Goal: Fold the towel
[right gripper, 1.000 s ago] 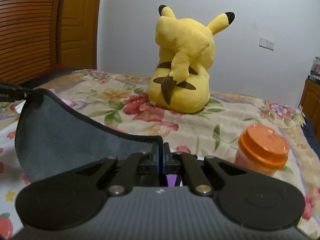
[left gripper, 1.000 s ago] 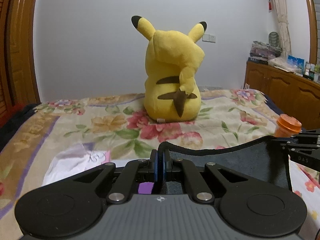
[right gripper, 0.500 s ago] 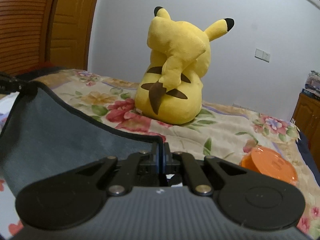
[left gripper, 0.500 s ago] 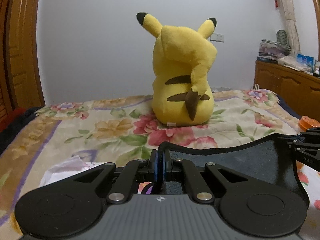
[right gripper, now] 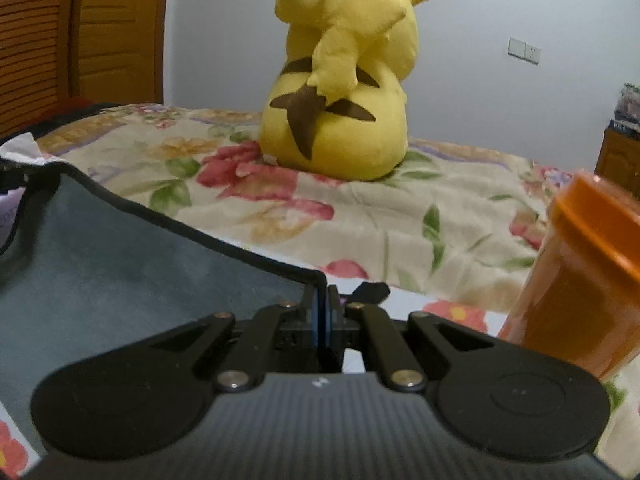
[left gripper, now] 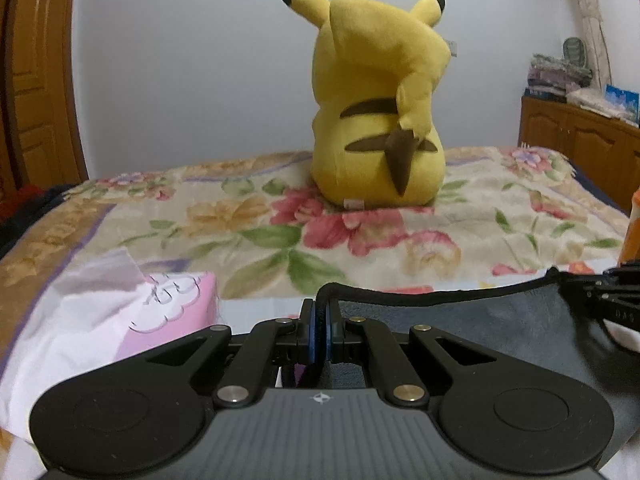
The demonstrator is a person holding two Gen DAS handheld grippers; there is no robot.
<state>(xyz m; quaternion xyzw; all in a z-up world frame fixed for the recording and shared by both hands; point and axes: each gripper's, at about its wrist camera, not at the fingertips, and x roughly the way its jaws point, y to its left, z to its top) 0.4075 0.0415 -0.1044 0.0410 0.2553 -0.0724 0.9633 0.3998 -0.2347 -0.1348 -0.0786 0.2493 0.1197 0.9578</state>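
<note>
Plain white wall (left gripper: 192, 64) ahead; wooden door (right gripper: 116, 32) far left; wooden cabinet (left gripper: 580, 140) right; floral bedspread (left gripper: 256, 224) beneath; wall switch (right gripper: 524, 51) right

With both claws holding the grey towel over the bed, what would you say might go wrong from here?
The orange jar stands close beside the right claw; a sideways swing might knock it over. The left claw pinches only the towel hem, so that corner might slip free. The tissue pack lies near the left claw and could get caught under the fold.
</note>
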